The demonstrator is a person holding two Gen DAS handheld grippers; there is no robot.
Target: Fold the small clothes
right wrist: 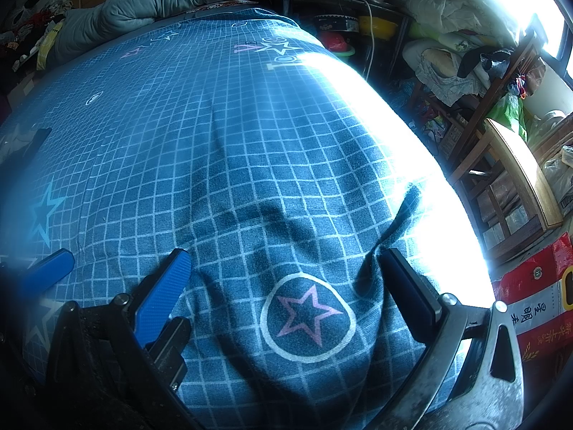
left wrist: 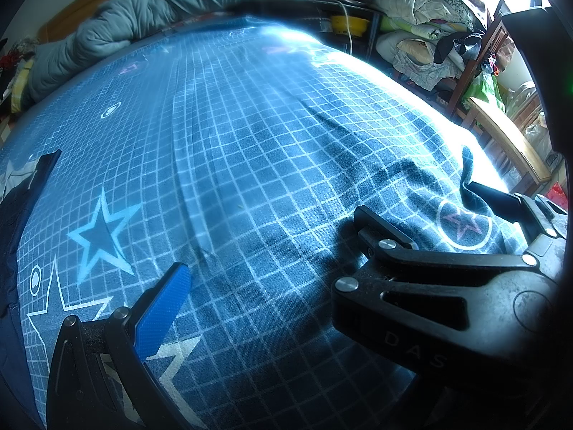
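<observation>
A dark navy garment (left wrist: pixel 14 222) lies at the far left edge of the bed, partly cut off, and shows as a dark patch (right wrist: pixel 30 141) in the right wrist view. My left gripper (left wrist: pixel 270 240) is open low over the blue grid sheet (left wrist: pixel 250 125), with only sheet between its blue pad (left wrist: pixel 164 308) and black finger (left wrist: pixel 379 229). My right gripper (right wrist: pixel 284 254) is open just beside it. A circled pink star print (right wrist: pixel 308 317) lies between its fingers. The sheet is rucked into a ridge (right wrist: pixel 397 215) against its black finger (right wrist: pixel 408 290). Neither gripper touches the garment.
A rolled grey quilt (left wrist: pixel 125 28) lies along the bed's far end. Off the sunlit right edge stand a wooden chair (right wrist: pixel 515 165), piled bedding (left wrist: pixel 422 3), a dark table with a yellow bowl (left wrist: pixel 349 23) and a red sack (right wrist: pixel 533 304) on the floor.
</observation>
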